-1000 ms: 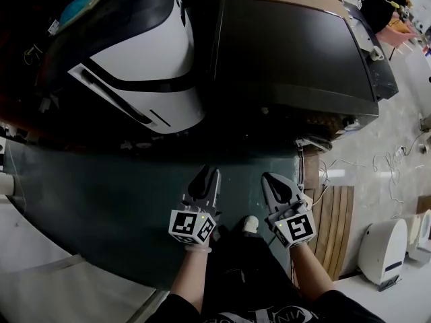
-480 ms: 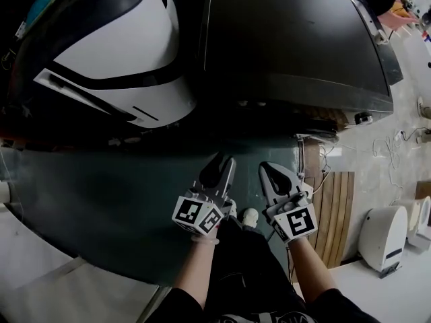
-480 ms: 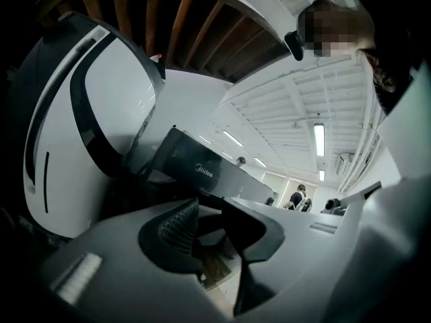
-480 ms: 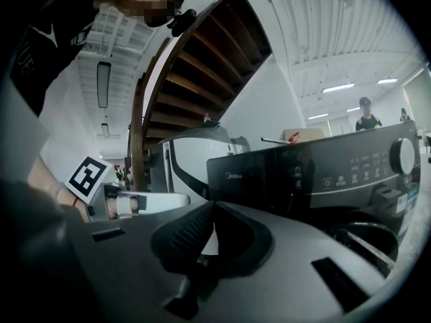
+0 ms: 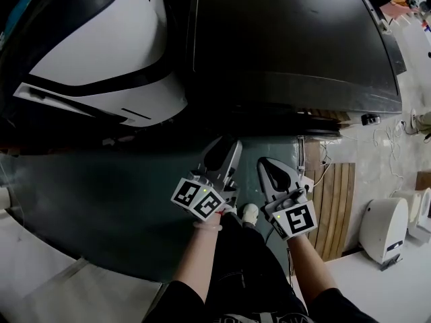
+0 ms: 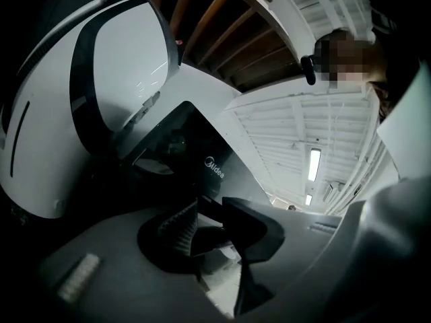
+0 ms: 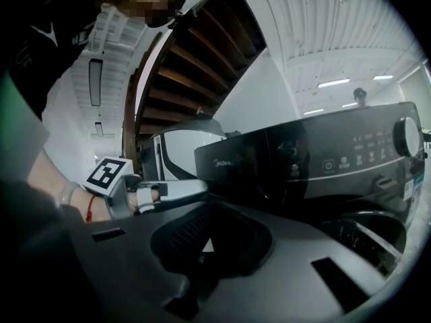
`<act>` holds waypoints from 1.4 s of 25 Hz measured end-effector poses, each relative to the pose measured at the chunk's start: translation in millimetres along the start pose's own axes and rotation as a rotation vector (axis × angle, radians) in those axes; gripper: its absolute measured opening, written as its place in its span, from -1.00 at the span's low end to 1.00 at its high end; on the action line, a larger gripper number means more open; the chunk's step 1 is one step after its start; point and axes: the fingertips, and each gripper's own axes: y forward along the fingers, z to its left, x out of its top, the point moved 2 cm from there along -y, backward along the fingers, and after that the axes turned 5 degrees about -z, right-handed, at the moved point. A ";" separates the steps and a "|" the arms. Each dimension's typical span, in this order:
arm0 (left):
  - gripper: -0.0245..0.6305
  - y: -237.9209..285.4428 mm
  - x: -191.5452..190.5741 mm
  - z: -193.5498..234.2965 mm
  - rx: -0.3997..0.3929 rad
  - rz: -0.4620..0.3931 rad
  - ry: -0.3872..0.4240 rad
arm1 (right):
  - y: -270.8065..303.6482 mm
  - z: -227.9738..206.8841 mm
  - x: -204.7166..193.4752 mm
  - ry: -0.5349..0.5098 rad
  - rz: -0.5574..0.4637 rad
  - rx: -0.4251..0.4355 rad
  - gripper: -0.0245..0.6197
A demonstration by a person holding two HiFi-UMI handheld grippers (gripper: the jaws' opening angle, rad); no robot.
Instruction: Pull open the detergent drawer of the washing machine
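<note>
Before us, on the green floor [image 5: 101, 200], stands the dark front-loading washing machine [image 5: 289, 39], and we look down on its top. Beside it, on its left, is a white appliance [image 5: 94, 46] with a black band.

Across the front of the washing machine runs the control panel [image 7: 337, 157], with its long axis from left to right and a round dial [image 7: 406, 136] at the right end. We judge that the detergent drawer [image 7: 232, 170] is the left end of this panel. It sits flush with the panel, so it is not yet pulled out. It should slide out toward us, across the panel's long axis.

Both grippers are low in front of the machine and touch nothing. The left gripper [image 5: 229, 147] has its jaws partly apart, with nothing between them. It points toward the left front corner of the machine, and the drawer lies ahead of it and a little above. We think this hand is the nearer one to the drawer. The right gripper [image 5: 267, 167] is just beside it, jaws brought together and empty.

The only writing we can read is the brand "Midea" [image 7: 225, 161], printed on the drawer end of the panel. The small labels near the dial are too fine to read.
</note>
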 end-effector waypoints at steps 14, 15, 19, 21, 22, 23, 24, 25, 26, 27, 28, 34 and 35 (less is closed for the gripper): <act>-0.51 35.9 2.6 19.3 -0.060 -0.081 -0.158 | 22.7 -3.9 -6.9 0.049 0.009 -0.021 -0.88; -0.51 37.4 2.7 19.7 -0.064 -0.084 -0.164 | 23.6 -5.5 -6.6 0.060 0.009 -0.029 -0.88; -0.50 42.9 4.6 17.7 -0.091 -0.094 -0.174 | 25.9 -10.9 -6.7 0.078 0.010 -0.047 -0.88; -0.50 46.6 7.1 14.8 -0.112 -0.100 -0.174 | 27.4 -13.7 -5.5 0.081 0.004 -0.057 -0.88; -0.50 48.0 8.4 13.9 -0.122 -0.107 -0.181 | 27.7 -14.6 -5.5 0.081 0.004 -0.061 -0.88; -0.50 48.7 9.5 13.3 -0.129 -0.115 -0.191 | 27.5 -15.1 -6.6 0.079 0.011 -0.065 -0.88; -0.50 48.7 9.8 13.2 -0.133 -0.122 -0.200 | 27.2 -15.4 -7.8 0.075 0.018 -0.068 -0.88; -0.50 48.5 9.4 13.2 -0.135 -0.124 -0.206 | 27.5 -15.9 -7.6 0.071 0.017 -0.071 -0.88; -0.50 48.4 8.8 13.2 -0.138 -0.126 -0.213 | 28.4 -16.5 -6.1 0.073 0.012 -0.076 -0.88; -0.50 48.6 8.3 13.3 -0.141 -0.130 -0.224 | 29.1 -17.1 -4.8 0.079 0.012 -0.081 -0.88; -0.50 49.2 8.4 13.6 -0.145 -0.139 -0.241 | 29.2 -18.0 -4.9 0.082 0.016 -0.087 -0.88; -0.50 50.5 9.2 18.8 -0.174 -0.211 -0.434 | 28.7 -17.7 1.2 0.083 -0.026 -0.093 -0.88; -0.50 50.5 9.3 19.0 -0.176 -0.210 -0.447 | 27.6 -17.2 2.4 0.081 -0.038 -0.093 -0.88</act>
